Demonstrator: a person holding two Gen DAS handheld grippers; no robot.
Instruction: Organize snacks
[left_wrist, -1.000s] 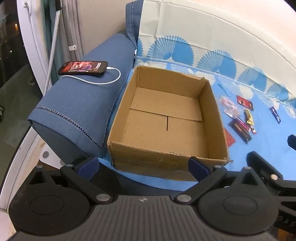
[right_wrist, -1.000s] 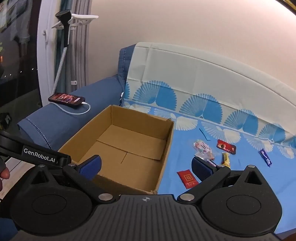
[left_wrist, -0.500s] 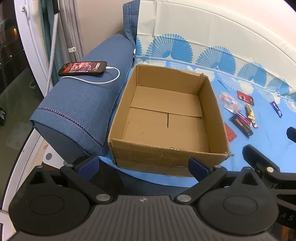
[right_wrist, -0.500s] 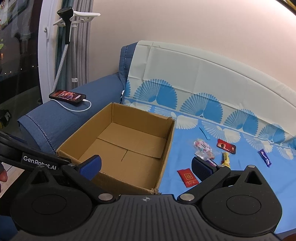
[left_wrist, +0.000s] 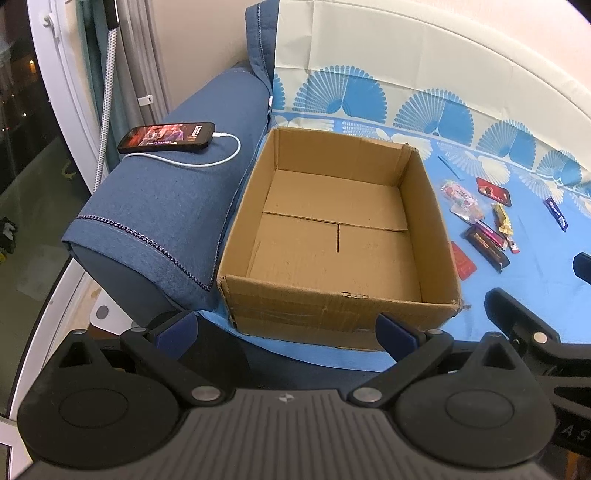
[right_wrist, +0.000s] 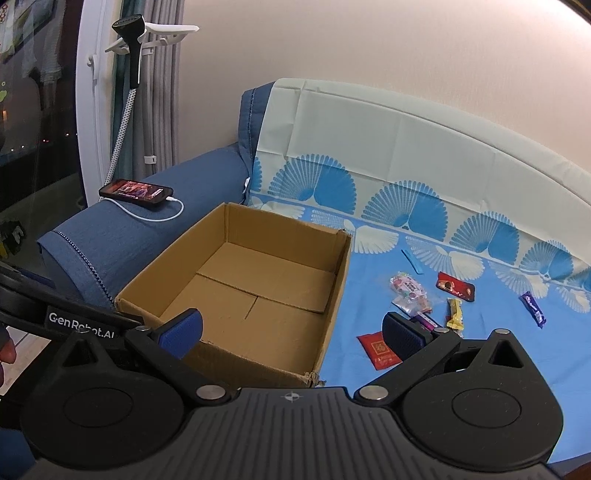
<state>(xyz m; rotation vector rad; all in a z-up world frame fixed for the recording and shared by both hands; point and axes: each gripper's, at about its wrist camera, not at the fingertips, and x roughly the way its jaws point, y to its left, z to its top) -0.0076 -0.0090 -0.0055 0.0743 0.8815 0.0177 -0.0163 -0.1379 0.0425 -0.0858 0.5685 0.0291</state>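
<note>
Blue sofa (left_wrist: 177, 206) with a fan-patterned cloth (right_wrist: 406, 206) spread over its seat and back fills both views, with a pale wall above and a dark window at the left. On the cloth, hard against the sofa's arm, sits an open cardboard box (left_wrist: 432, 221) with nothing in it. A phone (left_wrist: 166, 137) lies on the arm with a white cable (left_wrist: 221, 157) plugged in.

Both claws hover near the front edge of the seat. The left gripper (left_wrist: 286, 326) is spread wide and holds nothing, its blue pads just short of the box's near wall. The right gripper (right_wrist: 291, 330) is likewise spread wide and empty, one pad over the box's near corner, the other over the cloth.

The snacks (right_wrist: 424, 302) lie scattered on the cloth to the right of the box: a red packet (right_wrist: 378, 349) nearest it, a clear bag of sweets (right_wrist: 408, 290), a red bar (right_wrist: 456, 287), a yellow wrapper (right_wrist: 455, 314) and, well apart at the far right, a purple bar (right_wrist: 533, 309).
</note>
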